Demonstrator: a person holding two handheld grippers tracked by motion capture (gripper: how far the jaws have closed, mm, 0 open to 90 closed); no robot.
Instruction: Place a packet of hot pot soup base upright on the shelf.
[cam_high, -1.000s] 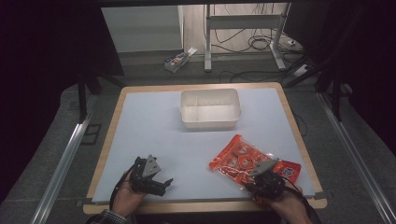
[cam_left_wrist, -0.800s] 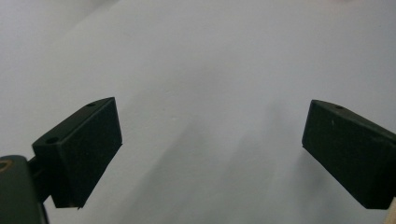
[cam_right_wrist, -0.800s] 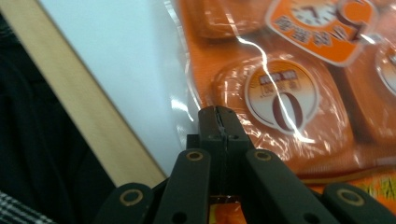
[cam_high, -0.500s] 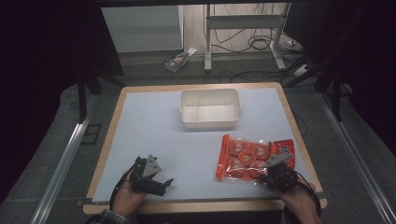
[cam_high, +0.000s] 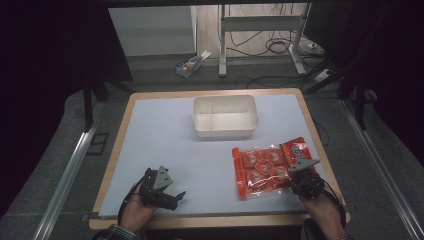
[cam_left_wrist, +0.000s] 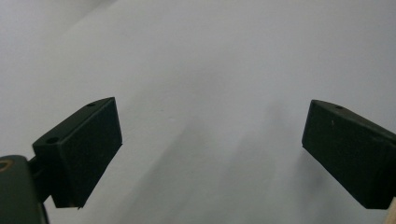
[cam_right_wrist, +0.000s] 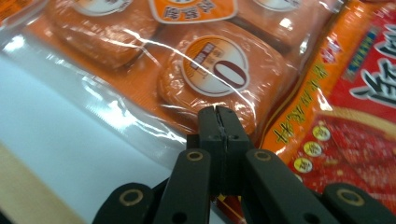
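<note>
So here's what we've got on the desk (cam_high: 165, 135): one white bin (cam_high: 225, 116), one orange snack pack (cam_high: 264, 170), and two handheld grippers. That's the whole count.

The bin sits toward the far edge, about midway across, and looks empty from above. The snack pack lies flat near the right edge, closer to the near right corner than to the bin, and well apart from the bin. Through its clear film we can count roughly four round orange pieces in the high view, but glare makes that shaky. In the right gripper view the pack (cam_right_wrist: 210, 70) shows round labels and a red printed panel with writing we can't read.

The right gripper (cam_high: 300, 176) is at the pack's near right corner, its jaws pressed together with the film edge pinched between them; the right gripper view shows the tips (cam_right_wrist: 218, 116) meeting right on the wrapper. The left gripper (cam_high: 172, 197) is near the near left corner, jaws wide apart with nothing between them, hovering over bare surface (cam_left_wrist: 210, 70).

The desk has a pale blue-grey top with a wooden rim. Around it the room is dark: grey floor, metal rails on both sides, cables and a table frame at the back, plus a small box (cam_high: 190, 63) on the floor that's too small to identify.
</note>
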